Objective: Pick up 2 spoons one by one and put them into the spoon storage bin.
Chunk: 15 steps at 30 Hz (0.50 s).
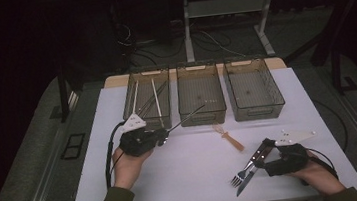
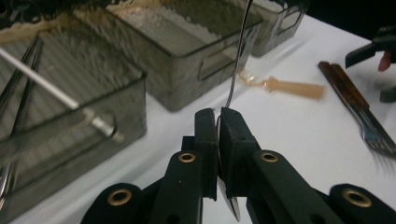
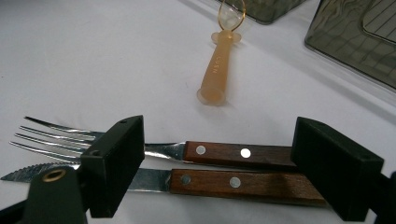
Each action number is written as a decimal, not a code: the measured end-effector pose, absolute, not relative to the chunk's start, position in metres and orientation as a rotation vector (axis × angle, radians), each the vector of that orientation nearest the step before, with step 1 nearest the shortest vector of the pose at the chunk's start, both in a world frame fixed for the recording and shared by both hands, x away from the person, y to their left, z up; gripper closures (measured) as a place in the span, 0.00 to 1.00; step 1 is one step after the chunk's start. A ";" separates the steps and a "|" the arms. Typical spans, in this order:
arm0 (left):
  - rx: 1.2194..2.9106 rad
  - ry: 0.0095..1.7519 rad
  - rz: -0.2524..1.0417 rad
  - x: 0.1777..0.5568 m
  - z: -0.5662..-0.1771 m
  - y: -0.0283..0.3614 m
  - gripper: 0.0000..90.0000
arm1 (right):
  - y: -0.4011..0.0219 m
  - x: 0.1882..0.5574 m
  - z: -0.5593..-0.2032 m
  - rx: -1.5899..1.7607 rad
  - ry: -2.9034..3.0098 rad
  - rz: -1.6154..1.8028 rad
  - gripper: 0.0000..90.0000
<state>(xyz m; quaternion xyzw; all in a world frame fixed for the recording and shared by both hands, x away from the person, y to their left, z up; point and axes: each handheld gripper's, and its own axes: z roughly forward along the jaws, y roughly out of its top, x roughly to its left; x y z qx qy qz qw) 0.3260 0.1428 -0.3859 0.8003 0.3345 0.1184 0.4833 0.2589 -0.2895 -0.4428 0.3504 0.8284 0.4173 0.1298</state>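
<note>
My left gripper [image 1: 163, 134] [image 2: 218, 114] is shut on a thin metal utensil [image 1: 188, 116] [image 2: 238, 56]. Its slim stem slants up off the table toward the middle bin [image 1: 203, 112]. My right gripper [image 1: 263, 150] [image 3: 222, 140] rests open at the table's front right. Its jaws stand on either side of the wooden handles of a fork [image 1: 241, 175] [image 3: 224, 154] and a knife [image 1: 244, 184] [image 3: 233, 182], which lie side by side on the white table [image 1: 189, 174]. A small orange plastic utensil [image 1: 229, 138] [image 3: 217, 70] [image 2: 289, 86] lies between the two grippers.
Three smoky see-through bins stand in a row at the back. The left bin [image 1: 127, 106] holds several long thin sticks [image 1: 156, 98]. The right bin [image 1: 280, 97] looks empty. Table legs and cables sit on the floor beyond.
</note>
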 end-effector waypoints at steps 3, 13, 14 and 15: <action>1.950 0.804 0.297 0.333 -0.383 0.134 0.95 | -0.290 0.259 -0.443 1.018 2.410 1.213 0.19; 1.898 0.810 0.327 0.363 -0.374 0.111 0.95 | -0.289 0.260 -0.444 1.023 2.409 1.222 0.19; 1.894 0.816 0.332 0.366 -0.373 0.109 0.95 | -0.289 0.260 -0.444 1.023 2.409 1.222 0.19; 1.891 0.818 0.335 0.370 -0.372 0.106 0.95 | -0.289 0.260 -0.444 1.023 2.408 1.223 0.19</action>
